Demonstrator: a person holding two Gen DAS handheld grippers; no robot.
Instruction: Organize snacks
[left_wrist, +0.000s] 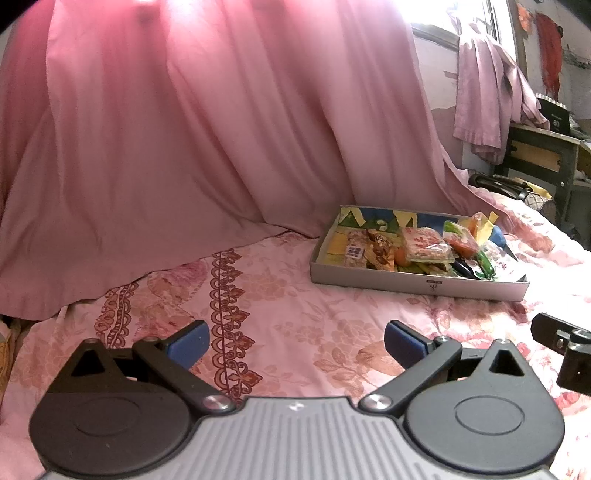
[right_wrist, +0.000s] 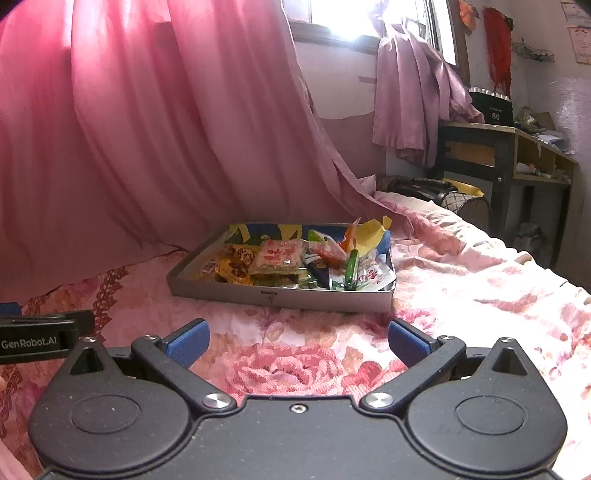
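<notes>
the left gripper (left_wrist: 296, 345) hovers low over the flowered bedsheet (left_wrist: 295, 314), its blue pads spread wide with nothing between them; the right gripper (right_wrist: 298, 341) is likewise spread and empty above the same sheet; a shallow grey box (left_wrist: 417, 286) sits on the bed at about one o'clock from the left gripper and at twelve o'clock from the right one, well apart from both; snack packets (right_wrist: 277, 258) lie heaped inside it, a pink packet near the middle, green and orange ones toward three o'clock; a pink curtain (left_wrist: 184, 129) hangs behind the box at twelve o'clock; a dark desk (right_wrist: 498, 155) stands at two o'clock.
</notes>
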